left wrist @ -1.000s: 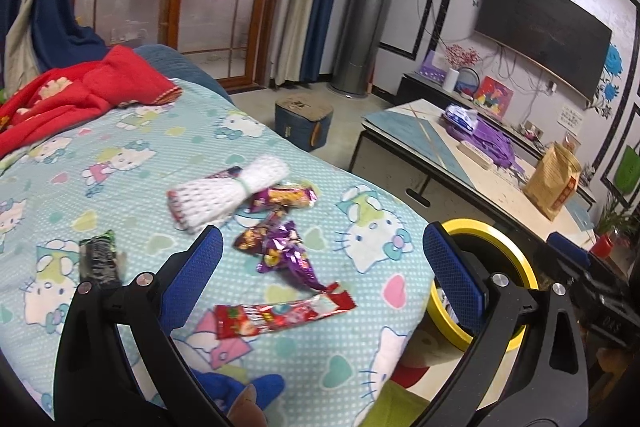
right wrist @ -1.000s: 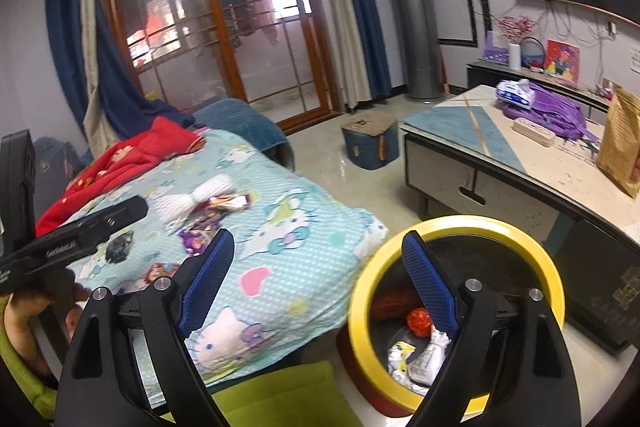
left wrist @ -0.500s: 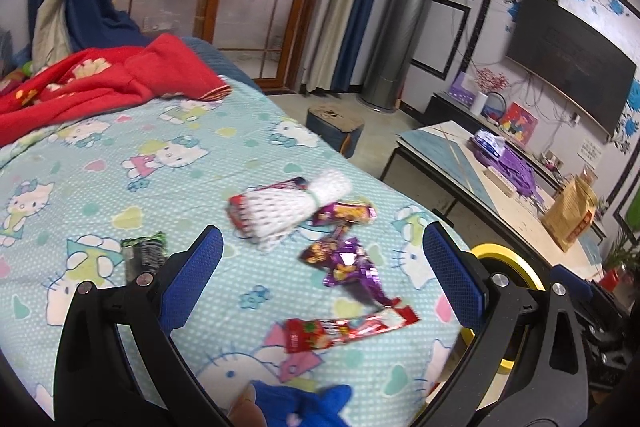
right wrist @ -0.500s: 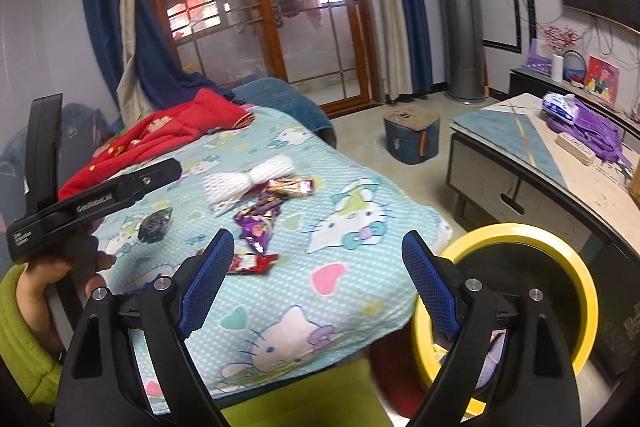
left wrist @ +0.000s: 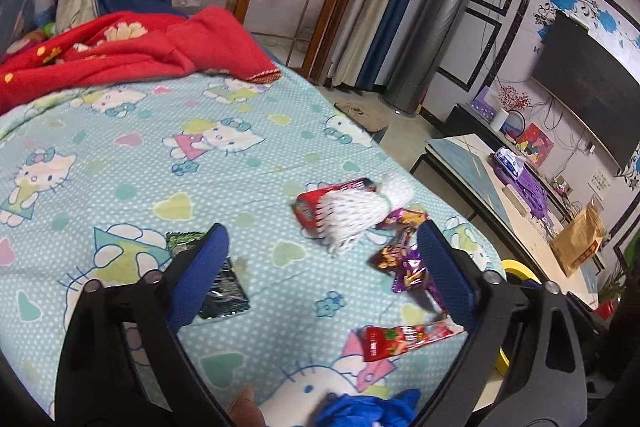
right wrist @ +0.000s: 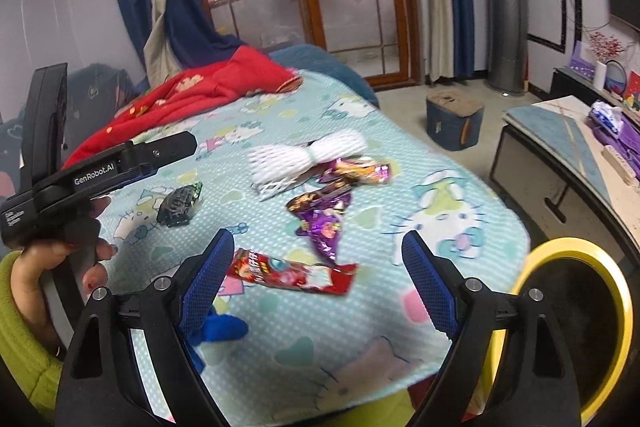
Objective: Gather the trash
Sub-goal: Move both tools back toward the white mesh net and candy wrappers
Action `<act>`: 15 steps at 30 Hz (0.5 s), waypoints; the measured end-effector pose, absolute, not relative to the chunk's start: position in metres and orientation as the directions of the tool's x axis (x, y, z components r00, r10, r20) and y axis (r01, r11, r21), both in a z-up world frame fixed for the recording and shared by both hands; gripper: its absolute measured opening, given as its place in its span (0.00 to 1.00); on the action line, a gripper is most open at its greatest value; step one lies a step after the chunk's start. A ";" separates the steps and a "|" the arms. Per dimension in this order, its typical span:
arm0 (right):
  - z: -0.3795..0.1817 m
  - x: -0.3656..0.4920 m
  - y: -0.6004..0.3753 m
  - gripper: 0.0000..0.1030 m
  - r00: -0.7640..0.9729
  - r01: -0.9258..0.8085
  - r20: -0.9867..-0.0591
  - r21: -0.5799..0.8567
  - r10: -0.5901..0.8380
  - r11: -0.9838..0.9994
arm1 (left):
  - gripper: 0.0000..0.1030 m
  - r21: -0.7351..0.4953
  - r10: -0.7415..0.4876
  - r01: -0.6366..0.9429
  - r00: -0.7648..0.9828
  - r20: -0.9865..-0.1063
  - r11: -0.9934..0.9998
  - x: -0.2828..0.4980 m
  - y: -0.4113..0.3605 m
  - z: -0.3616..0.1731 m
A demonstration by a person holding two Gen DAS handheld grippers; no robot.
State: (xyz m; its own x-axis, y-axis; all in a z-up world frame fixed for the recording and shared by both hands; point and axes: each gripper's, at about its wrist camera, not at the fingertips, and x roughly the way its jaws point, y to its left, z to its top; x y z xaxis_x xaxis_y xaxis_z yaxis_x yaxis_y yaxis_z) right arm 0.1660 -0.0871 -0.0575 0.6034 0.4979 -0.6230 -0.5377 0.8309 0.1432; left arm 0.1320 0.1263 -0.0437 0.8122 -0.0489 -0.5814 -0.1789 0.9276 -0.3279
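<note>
Here, both the left hand-held gripper (left wrist: 320, 259) and right hand-held gripper (right wrist: 318, 263) gape empty above the bed (right wrist: 460, 227); one red wrapper (right wrist: 292, 273) lies between the right's fingers, yellow-rimmed bin (right wrist: 568, 327) to its right, contents unreadable.

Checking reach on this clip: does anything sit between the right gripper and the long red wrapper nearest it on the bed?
Nothing visible does. The right gripper is open, and the long red wrapper lies flat on the bedsheet just beyond its fingertips. The purple wrappers lie farther back, not in the path.
</note>
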 end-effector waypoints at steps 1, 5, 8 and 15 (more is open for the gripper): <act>-0.059 0.168 -0.084 0.80 0.600 -0.539 -0.627 0.143 0.497 0.830 | 0.80 -0.336 -0.055 -0.181 0.808 -0.587 0.924 0.134 0.130 -0.047; -0.070 0.182 -0.069 0.74 0.582 -0.539 -0.652 0.139 0.486 0.831 | 0.79 -0.347 -0.080 -0.172 0.793 -0.604 0.922 0.144 0.134 -0.054; -0.079 0.192 -0.064 0.68 0.570 -0.520 -0.672 0.150 0.472 0.841 | 0.79 -0.347 -0.106 -0.149 0.779 -0.618 0.926 0.157 0.134 -0.058; -0.091 0.203 -0.072 0.52 0.562 -0.483 -0.684 0.186 0.466 0.856 | 0.67 -0.340 -0.176 -0.075 0.741 -0.648 0.937 0.191 0.119 -0.067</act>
